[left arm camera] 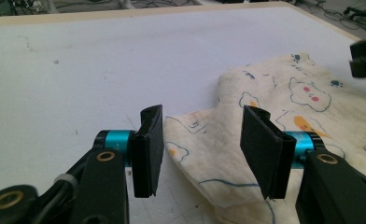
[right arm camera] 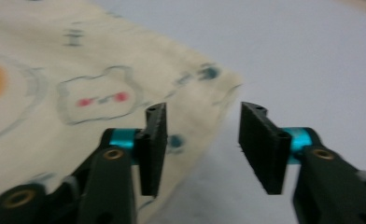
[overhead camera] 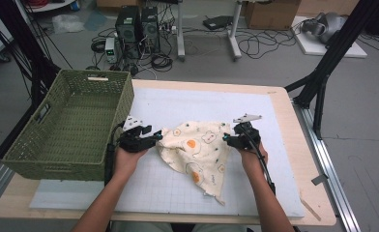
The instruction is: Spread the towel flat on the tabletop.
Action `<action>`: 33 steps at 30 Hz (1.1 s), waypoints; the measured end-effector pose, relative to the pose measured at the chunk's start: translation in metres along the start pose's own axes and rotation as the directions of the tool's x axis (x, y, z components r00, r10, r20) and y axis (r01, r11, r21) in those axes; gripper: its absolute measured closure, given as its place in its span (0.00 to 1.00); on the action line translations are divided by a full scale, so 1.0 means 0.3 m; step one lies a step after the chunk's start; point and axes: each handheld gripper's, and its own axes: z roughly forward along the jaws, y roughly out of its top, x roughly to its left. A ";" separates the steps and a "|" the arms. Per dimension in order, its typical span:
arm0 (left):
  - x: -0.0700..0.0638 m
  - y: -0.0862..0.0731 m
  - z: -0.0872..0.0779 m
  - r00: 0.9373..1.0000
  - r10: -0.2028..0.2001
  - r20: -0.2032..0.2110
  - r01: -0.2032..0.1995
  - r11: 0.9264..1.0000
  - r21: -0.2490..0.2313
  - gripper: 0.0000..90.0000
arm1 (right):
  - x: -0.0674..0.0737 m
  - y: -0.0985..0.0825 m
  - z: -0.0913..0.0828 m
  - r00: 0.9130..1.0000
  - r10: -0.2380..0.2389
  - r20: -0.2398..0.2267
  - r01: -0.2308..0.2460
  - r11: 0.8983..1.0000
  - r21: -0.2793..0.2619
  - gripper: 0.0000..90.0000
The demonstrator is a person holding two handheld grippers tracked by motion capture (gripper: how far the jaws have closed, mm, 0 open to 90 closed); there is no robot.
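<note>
On the white mat that covers the table, a cream cloth lies crumpled and folded into a rough triangle, printed with orange-yolked eggs, outlined toast faces and small blue paws. The left gripper stands at its left edge, jaws apart around a loose fold without pressing it. The right gripper stands at the cloth's right corner, jaws apart and holding nothing. A green woven basket stands left of the cloth.

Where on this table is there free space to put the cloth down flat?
Bare white mat lies beyond the cream printed cloth, and more toward the person. The left is crowded by the green woven basket; both hand-held grippers flank the cloth.
</note>
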 end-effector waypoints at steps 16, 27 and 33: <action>0.015 0.025 0.044 0.999 -0.036 -0.024 0.037 0.999 0.026 0.57 | 0.025 -0.096 -0.057 0.990 -0.143 0.014 0.140 0.981 0.136 0.99; 0.012 -0.008 0.159 0.994 -0.101 0.044 0.094 0.987 0.128 0.51 | -0.032 -0.122 -0.128 0.997 -0.081 -0.008 0.081 0.997 0.004 0.70; -0.054 0.024 0.231 0.996 0.058 0.067 -0.071 0.974 0.215 0.52 | -0.023 -0.118 -0.122 0.995 -0.092 -0.025 0.092 0.996 -0.008 0.66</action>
